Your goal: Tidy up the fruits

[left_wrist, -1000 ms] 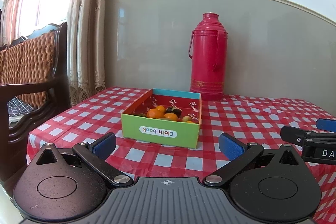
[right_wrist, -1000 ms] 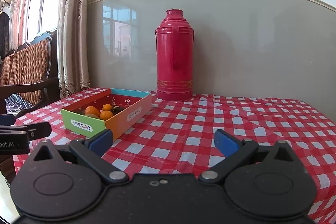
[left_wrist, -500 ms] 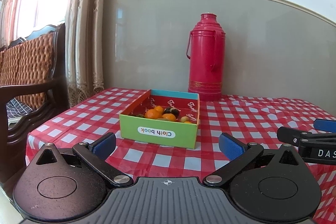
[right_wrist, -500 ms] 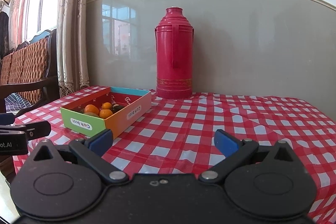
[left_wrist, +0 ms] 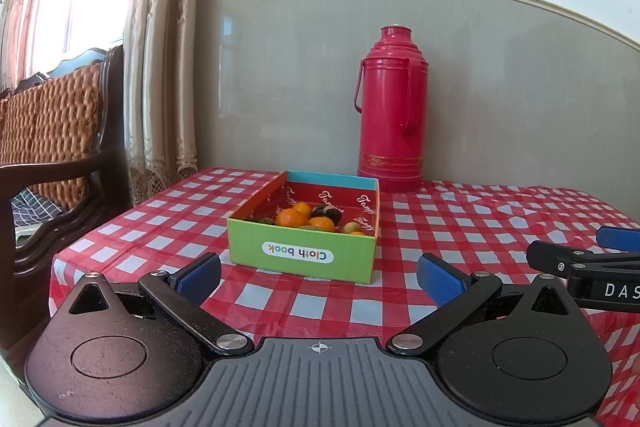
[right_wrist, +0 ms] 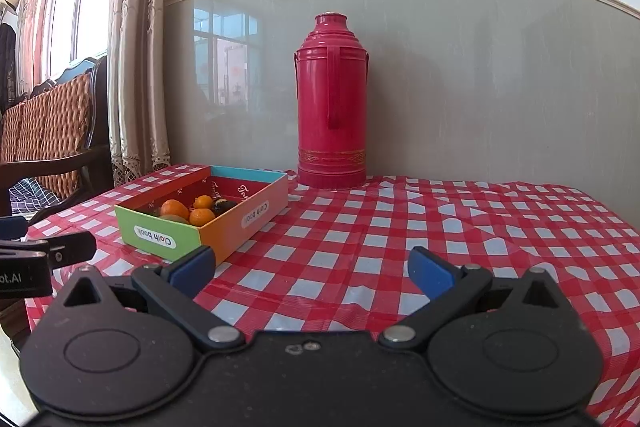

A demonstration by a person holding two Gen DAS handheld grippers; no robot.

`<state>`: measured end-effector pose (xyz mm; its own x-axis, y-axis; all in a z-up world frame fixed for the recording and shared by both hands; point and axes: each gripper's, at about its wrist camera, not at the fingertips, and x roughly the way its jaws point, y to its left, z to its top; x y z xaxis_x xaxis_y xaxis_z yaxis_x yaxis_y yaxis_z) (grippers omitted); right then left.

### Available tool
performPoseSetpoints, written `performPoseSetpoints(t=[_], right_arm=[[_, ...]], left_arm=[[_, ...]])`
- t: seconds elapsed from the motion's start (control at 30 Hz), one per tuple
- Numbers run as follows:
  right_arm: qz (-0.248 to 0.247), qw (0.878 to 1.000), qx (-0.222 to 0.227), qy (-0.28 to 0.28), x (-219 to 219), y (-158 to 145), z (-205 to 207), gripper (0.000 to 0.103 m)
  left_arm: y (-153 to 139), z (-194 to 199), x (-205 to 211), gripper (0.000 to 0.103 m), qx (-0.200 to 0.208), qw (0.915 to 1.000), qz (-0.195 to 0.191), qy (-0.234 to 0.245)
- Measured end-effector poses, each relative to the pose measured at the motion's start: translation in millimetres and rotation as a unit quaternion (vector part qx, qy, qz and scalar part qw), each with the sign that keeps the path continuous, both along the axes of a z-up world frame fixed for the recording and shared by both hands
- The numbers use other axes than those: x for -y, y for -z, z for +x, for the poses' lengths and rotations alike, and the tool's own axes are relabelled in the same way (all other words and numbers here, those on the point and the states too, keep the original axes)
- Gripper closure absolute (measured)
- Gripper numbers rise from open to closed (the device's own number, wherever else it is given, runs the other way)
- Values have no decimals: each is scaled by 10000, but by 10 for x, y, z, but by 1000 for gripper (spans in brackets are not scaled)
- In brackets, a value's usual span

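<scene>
Checked tablecloth [left_wrist: 168, 223]; both grippers level, jaws wide, facing fruit box [left_wrist: 304, 251].

The left gripper [left_wrist: 318, 277] hovers low over the near edge of the table [left_wrist: 480, 227], its blue-padded fingers [left_wrist: 198, 277] spread wide with nothing between them. Just beyond it sits an open box [left_wrist: 302, 253] with a green front marked "Cloth book", holding several oranges [left_wrist: 292, 218], a dark fruit [left_wrist: 328, 213] and a small pale one [left_wrist: 352, 227]. A red thermos [left_wrist: 390, 115] stands upright at the far wall, behind the box and to its right. The right gripper [left_wrist: 580, 259] reaches in from the right edge, only partly seen. A wooden chair [left_wrist: 60, 147] and curtains [left_wrist: 160, 67] stand at the left.
</scene>
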<state>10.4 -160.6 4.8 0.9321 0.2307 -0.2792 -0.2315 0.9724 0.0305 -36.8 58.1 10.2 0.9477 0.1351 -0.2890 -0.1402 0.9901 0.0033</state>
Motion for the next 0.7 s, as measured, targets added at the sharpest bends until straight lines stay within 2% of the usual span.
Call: performPoseSetpoints(t=[0.7], right_arm=[[-13, 10000, 2, -3, -4, 1, -4, 6]], left_arm=[[-6, -20, 7, 0, 17, 10000, 19, -10]])
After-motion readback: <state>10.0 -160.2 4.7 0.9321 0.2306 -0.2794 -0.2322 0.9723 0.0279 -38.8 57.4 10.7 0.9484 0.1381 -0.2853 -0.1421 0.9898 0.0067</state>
